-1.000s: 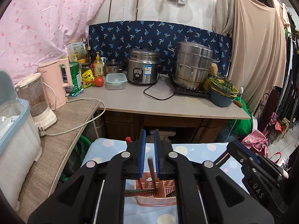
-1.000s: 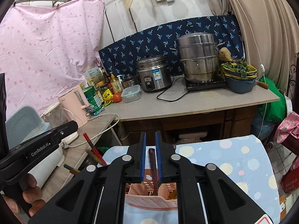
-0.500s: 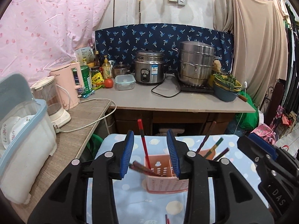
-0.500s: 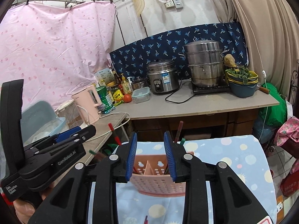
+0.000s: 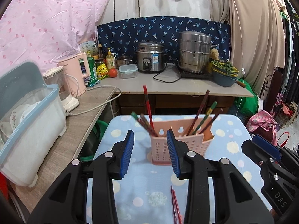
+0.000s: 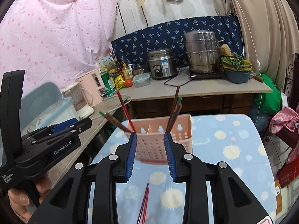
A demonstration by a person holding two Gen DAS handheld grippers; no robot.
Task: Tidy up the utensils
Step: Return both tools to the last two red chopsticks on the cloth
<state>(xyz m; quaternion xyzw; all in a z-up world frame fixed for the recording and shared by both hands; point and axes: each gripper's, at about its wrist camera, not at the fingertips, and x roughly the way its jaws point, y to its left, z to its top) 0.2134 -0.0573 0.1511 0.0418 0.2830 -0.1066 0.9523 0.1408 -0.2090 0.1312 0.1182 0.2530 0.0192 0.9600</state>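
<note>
Both tools hang released: left tool, right tool. Just beyond them on the dotted blue worktop stands a pink perforated holder with chopsticks leaning out; two red chopsticks lie nearer.

Perforated plastic basket, fleecy cloth, shiny steel pot

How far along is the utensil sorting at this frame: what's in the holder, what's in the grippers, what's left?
Done: several chopsticks stand in both compartments of the pink holder, some on the left, some on the right. In hand: nothing; the left gripper and right gripper are both open and empty. Left: a loose pair of chopsticks lying on the dotted blue cloth.
</note>
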